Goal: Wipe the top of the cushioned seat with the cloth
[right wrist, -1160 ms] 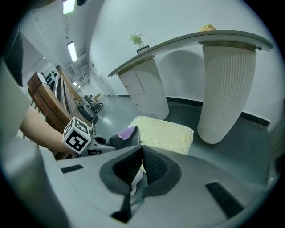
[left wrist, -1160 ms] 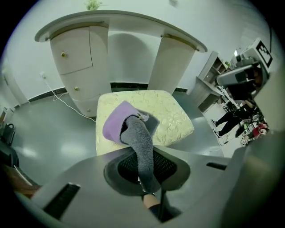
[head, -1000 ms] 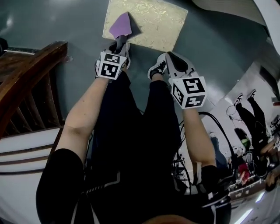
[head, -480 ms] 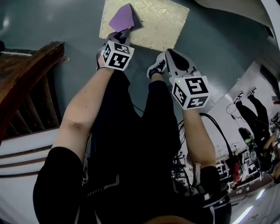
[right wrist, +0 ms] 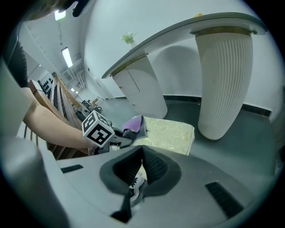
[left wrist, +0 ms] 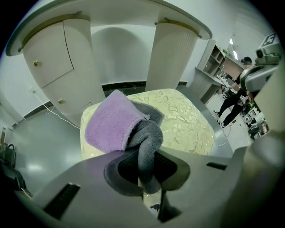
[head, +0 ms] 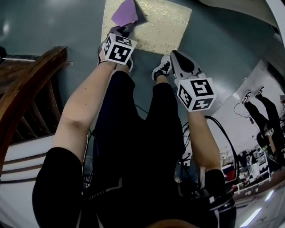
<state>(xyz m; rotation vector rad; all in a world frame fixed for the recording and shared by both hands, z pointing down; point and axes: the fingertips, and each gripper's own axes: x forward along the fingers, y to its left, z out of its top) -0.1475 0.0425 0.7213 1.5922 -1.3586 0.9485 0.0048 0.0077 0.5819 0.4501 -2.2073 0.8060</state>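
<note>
A lobby-like hall: white curved counter on fluted pillars, glossy grey floor, wooden banister.

The head view's top edge crops the cushioned seat.

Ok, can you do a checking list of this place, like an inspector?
Surface: grey floor, bare and shiny.
Job's things: gold-patterned seat on the floor; purple and grey cloth over its left part.
Clutter: nothing seen.
Grippers: left gripper shut on the cloth; right gripper shut, empty, held back from the seat.
Cables: black cable on the floor at the person's right; white cable by the cabinet.
Surroundings: wooden railing at left, white pillar behind the seat, people far off.
</note>
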